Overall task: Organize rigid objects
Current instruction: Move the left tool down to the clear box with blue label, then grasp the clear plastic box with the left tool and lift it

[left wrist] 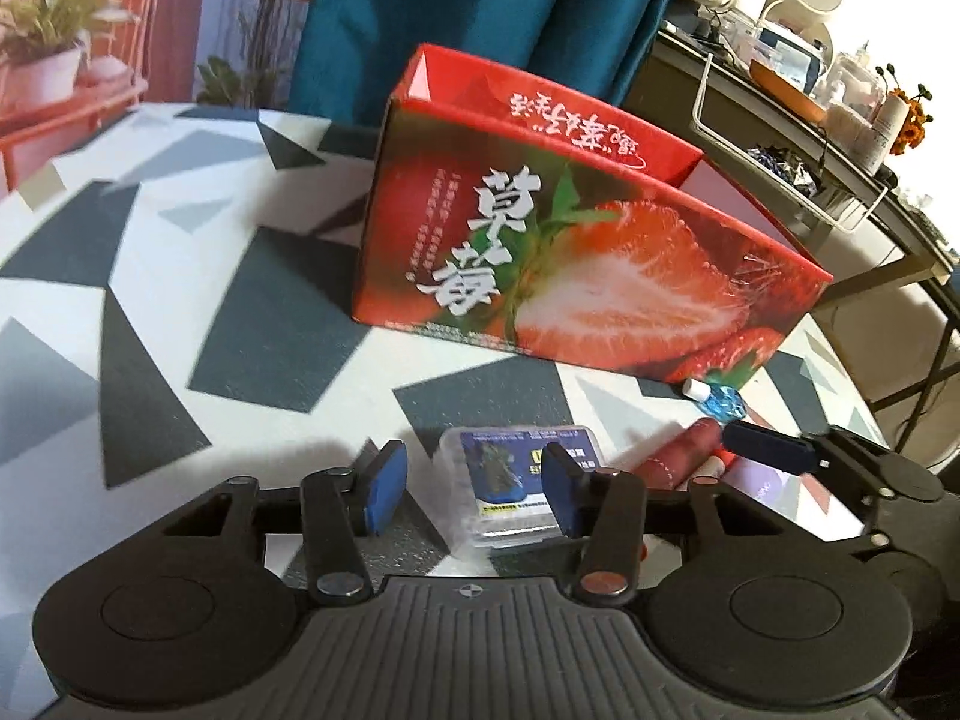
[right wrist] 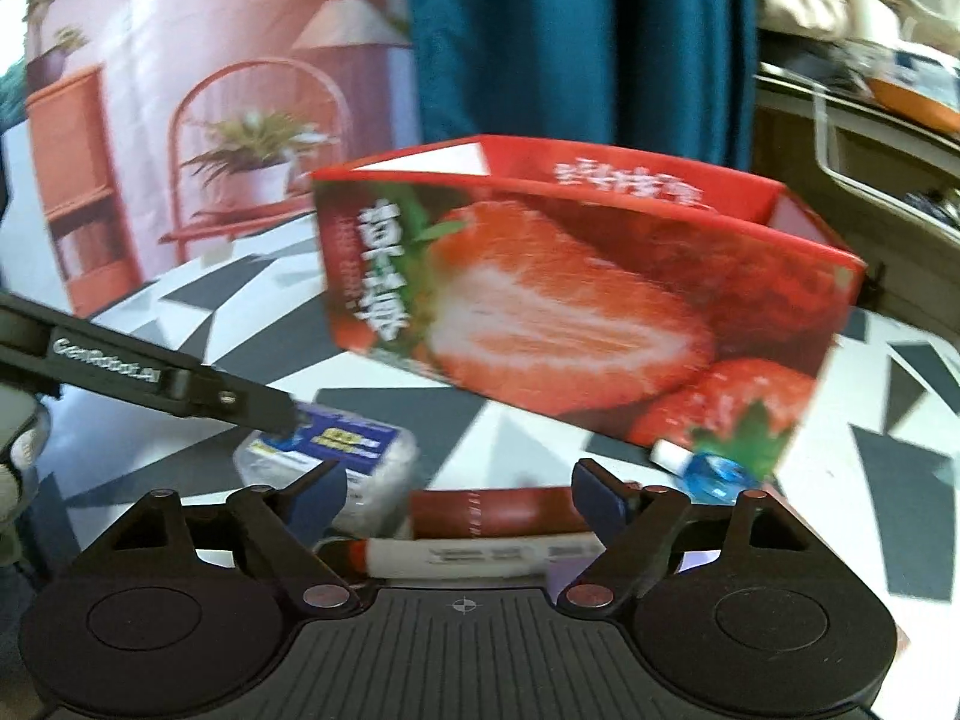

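Your left claw [left wrist: 474,492] stands apart astride the clear card case [left wrist: 510,489] on the tabletop [left wrist: 180,300], your right claw [right wrist: 459,495] apart over the red tube [right wrist: 492,513], both likely bound for the strawberry box [left wrist: 570,240] just behind.

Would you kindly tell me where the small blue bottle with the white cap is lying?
The small blue bottle with the white cap lies on the patterned tabletop against the red strawberry box's near right corner.

Right gripper [right wrist: 459,495] jaws standing apart over dark red tube [right wrist: 492,510] and white marker [right wrist: 474,558]; strawberry box [right wrist: 570,312] sitting beyond, blue bottle [right wrist: 708,471] touching its near corner.
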`<state>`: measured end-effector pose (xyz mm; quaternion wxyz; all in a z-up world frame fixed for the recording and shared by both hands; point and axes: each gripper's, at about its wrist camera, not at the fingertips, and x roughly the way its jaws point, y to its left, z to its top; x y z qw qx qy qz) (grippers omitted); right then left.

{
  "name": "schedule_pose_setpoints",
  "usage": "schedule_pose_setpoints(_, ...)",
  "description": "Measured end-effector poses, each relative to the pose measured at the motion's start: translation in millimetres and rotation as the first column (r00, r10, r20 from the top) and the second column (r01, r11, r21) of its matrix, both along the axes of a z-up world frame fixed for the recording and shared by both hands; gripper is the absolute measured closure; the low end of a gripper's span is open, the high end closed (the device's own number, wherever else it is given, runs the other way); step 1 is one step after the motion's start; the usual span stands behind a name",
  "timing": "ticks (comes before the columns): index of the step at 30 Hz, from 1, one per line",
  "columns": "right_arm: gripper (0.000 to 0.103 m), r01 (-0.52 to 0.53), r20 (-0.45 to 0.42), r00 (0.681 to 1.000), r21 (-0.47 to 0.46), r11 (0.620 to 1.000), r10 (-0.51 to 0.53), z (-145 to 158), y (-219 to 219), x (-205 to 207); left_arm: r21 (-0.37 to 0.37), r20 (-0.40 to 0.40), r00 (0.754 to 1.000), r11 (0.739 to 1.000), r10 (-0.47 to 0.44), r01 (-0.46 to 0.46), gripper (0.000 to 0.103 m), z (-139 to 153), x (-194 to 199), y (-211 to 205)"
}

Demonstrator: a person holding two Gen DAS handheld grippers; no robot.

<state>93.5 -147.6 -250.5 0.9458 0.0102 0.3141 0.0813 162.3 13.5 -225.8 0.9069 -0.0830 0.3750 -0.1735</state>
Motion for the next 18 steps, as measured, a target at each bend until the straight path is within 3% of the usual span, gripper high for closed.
schedule_pose_setpoints(14,0.032,-0.201,-0.058,0.978,-0.033,0.979,0.199,-8.7,25.9,22.8,-0.077,-0.057,0.998,0.997,-0.030,0.025,0.061,-15.8,12.4,2.5)
schedule_pose_setpoints(18,0.041,-0.239,-0.087,0.968,-0.041,0.970,0.235,-10.3,33.2,27.6,-0.094,-0.061,0.997,0.995,-0.038,0.032,0.065,-16.4,13.7,2.3)
